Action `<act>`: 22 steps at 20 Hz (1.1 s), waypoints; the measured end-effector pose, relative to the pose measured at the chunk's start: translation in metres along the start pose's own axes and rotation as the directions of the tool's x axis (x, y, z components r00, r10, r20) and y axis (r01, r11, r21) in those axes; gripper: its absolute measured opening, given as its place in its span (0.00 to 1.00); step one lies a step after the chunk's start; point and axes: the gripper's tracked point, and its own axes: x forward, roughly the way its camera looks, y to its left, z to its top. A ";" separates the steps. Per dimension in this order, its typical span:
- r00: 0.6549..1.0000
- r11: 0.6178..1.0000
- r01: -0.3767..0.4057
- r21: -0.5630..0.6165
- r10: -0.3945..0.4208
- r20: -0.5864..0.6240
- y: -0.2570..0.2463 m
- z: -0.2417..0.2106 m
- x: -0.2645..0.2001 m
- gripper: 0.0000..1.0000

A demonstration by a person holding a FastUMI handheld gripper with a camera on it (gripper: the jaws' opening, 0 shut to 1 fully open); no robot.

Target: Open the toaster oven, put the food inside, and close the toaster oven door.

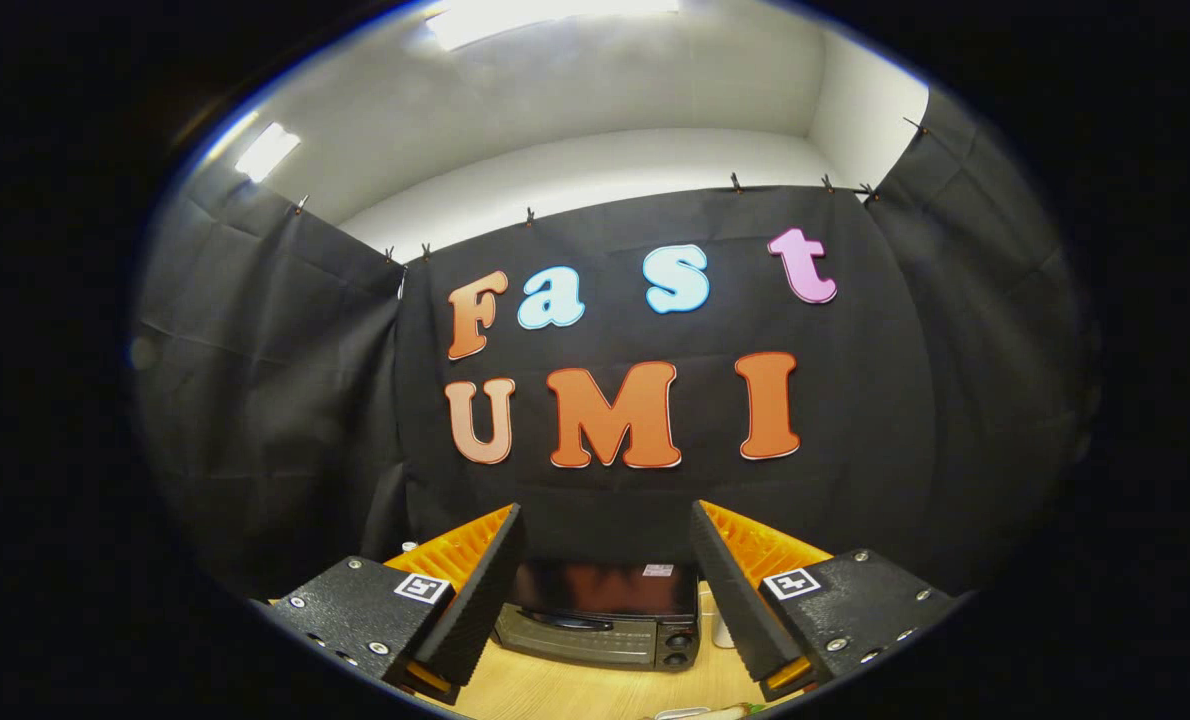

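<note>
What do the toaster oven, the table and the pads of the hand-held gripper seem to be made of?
Toaster oven: probably painted metal with a dark glass door, going by its glossy reflections. Table: pale wood or wood-look laminate, matte, with faint grain. Hand-held gripper, open, with the oven beyond its fingers: the pads look like black ribbed foam or rubber on orange plastic backing.
</note>
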 end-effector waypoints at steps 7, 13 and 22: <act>0.992 1.000 0.007 0.023 -0.004 -0.124 0.015 -0.069 0.038 0.98; 0.958 0.998 0.017 0.063 0.002 -0.287 0.032 -0.145 0.082 0.98; 0.913 0.998 0.056 0.033 -0.038 -0.405 0.046 -0.229 0.129 0.98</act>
